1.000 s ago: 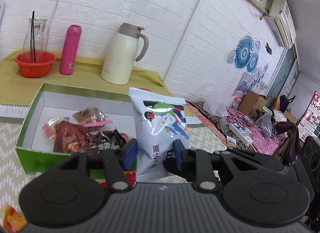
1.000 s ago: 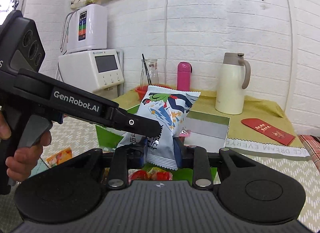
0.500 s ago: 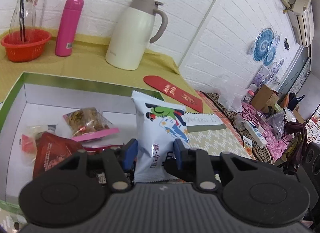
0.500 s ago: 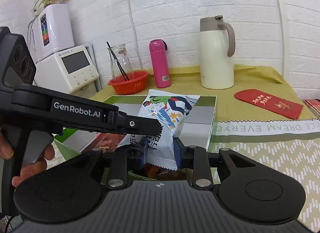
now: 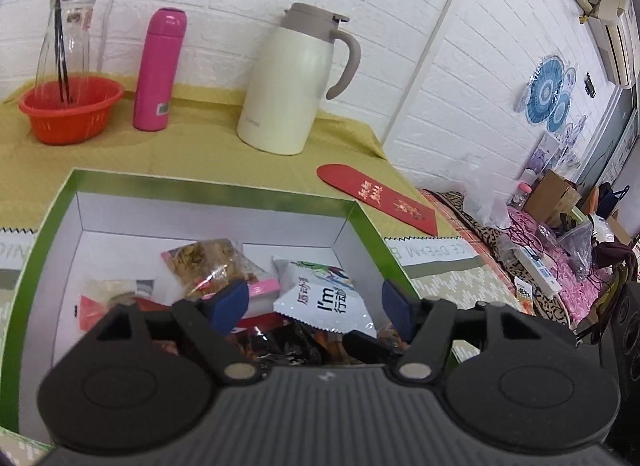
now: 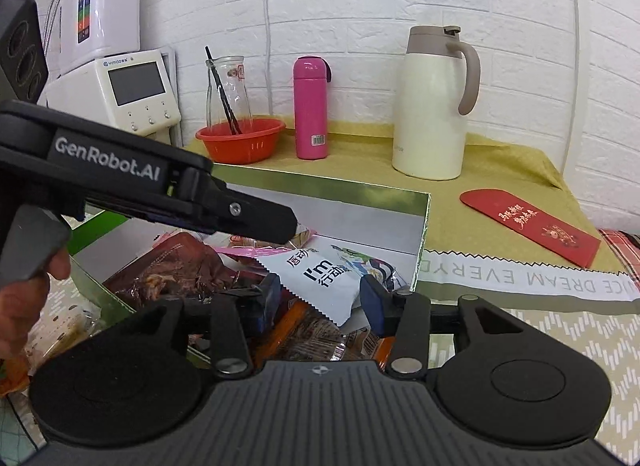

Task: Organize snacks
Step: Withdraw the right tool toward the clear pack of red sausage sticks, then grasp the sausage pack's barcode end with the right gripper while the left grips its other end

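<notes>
A white snack packet (image 5: 320, 302) lies loose inside the green-rimmed white box (image 5: 208, 187), on top of other snack packs. It also shows in the right wrist view (image 6: 320, 278). My left gripper (image 5: 316, 306) is open just above it, jaws wide apart. My right gripper (image 6: 320, 298) is open too, its blue pads either side of the packet's lower edge, not pinching it. The left gripper's body (image 6: 140, 185) crosses the right wrist view over the box (image 6: 422, 238). A dark red meat pack (image 6: 176, 266) and a clear nut pack (image 5: 212, 262) lie in the box.
Behind the box stand a cream thermos jug (image 5: 296, 81), a pink bottle (image 5: 160, 69) and an orange basket (image 5: 72, 109) holding a glass carafe. A red envelope (image 5: 376, 197) lies right of the box. A white appliance (image 6: 120, 85) stands far left. More snacks (image 6: 52, 330) lie left of the box.
Both grippers carried the white packet forward over the box, then opened. The packet dropped from upright to lying flat in the box among the other snacks.
</notes>
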A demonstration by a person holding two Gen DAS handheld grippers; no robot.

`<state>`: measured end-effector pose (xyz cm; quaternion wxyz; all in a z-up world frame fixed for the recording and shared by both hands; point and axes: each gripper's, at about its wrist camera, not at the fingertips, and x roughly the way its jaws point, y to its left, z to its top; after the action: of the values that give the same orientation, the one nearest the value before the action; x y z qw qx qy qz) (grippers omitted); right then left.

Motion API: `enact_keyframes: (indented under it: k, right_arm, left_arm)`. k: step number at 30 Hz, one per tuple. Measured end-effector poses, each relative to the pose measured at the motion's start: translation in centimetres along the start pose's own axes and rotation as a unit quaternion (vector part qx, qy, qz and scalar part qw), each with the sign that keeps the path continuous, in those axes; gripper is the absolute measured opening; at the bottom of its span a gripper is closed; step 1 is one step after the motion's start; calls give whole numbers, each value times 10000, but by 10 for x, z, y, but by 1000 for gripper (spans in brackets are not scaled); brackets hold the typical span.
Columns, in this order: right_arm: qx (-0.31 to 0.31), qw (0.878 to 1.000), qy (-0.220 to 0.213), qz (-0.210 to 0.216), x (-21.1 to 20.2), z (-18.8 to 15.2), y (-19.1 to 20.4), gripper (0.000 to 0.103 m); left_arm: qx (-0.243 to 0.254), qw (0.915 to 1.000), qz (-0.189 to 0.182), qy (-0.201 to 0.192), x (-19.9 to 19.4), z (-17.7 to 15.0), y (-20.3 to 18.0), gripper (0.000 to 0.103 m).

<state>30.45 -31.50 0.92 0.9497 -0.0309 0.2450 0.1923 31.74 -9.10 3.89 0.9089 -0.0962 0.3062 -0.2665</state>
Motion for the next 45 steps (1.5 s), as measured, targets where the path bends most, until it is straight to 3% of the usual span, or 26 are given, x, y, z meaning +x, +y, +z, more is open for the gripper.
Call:
enact_keyframes:
  k: [2, 4, 5, 8, 11, 19, 29, 35, 39, 45]
  right_arm:
    - [1, 10000, -24, -31, -4, -2, 1, 95]
    - [-45, 9999, -120, -24, -13, -3, 4, 103]
    - [-81, 9999, -153, 4, -18, -3, 6, 103]
    - [-214, 9994, -275, 8, -36, -1, 12, 103]
    - [-402, 9986, -344, -11, -52, 0, 18, 103]
    - [-473, 9983, -339, -80, -95, -7, 27, 103]
    - [-709, 9971, -271, -5, -148, -45, 37, 103]
    - [-700, 9975, 91, 48, -152, -71, 36, 103]
    - [-496, 9979, 392, 111, -140, -81, 33, 103]
    - [-147, 9975, 686, 76, -121, -91, 24, 103]
  left_arm:
    - [35, 9999, 68, -75, -7, -3, -2, 71]
    - [71, 9998, 129, -143, -16, -7, -6, 73]
    - [73, 9997, 166, -181, -20, -9, -7, 74]
    - [-14, 9985, 440, -310, -35, -16, -14, 87]
    - [28, 9975, 580, -391, -50, -23, -22, 88]
    - [150, 9979, 521, -365, -96, -44, -41, 88]
    - [139, 9982, 510, -276, -144, -98, -57, 88]
    - [14, 9990, 449, 36, -154, -147, -54, 88]
    - [183, 9981, 504, 304, -157, -173, -52, 88]
    - [-83, 9987, 403, 315, -171, -187, -40, 88]
